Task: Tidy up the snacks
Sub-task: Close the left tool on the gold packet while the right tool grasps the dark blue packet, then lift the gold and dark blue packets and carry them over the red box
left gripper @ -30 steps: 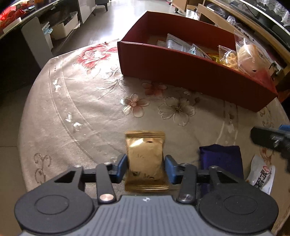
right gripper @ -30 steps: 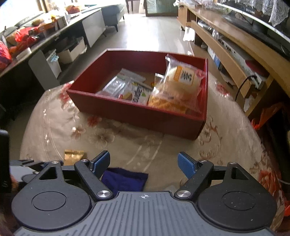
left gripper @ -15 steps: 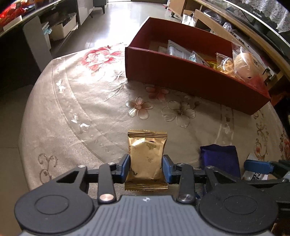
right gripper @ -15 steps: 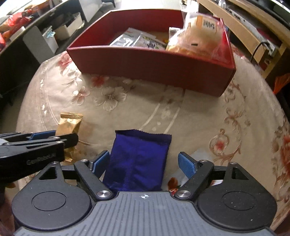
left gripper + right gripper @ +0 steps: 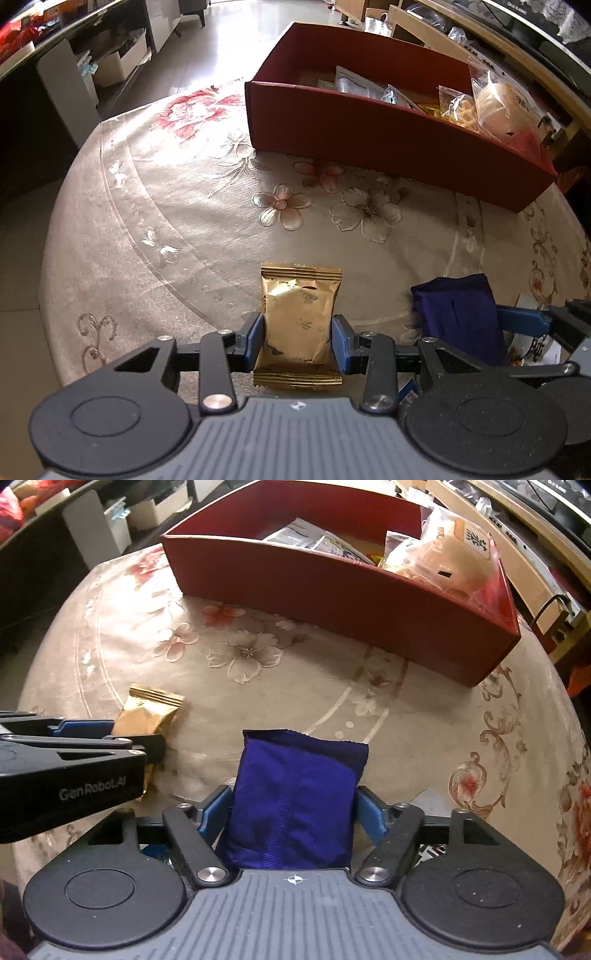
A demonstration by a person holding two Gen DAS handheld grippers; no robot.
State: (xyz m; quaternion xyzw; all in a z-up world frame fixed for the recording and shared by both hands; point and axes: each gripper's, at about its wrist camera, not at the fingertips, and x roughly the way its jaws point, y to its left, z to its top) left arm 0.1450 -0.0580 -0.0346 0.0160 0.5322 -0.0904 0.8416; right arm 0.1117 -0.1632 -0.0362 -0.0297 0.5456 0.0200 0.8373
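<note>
While both packets lie flat, left gripper [image 5: 297, 341] pinches gold packet [image 5: 297, 319], right gripper [image 5: 291, 812] brackets blue packet [image 5: 295, 797], grip unclear — prob. both bound for red box [image 5: 332, 579].

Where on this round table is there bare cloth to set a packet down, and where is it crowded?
Bare: floral cloth left of the red cardboard box, and between it and the gold foil packet. Crowded: near edge, around both grippers and the dark blue packet; the box's right end.

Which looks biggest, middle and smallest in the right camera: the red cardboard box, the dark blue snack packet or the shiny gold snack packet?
1. Red cardboard box
2. Dark blue snack packet, though it's nearest the camera
3. Shiny gold snack packet, partly hidden
</note>
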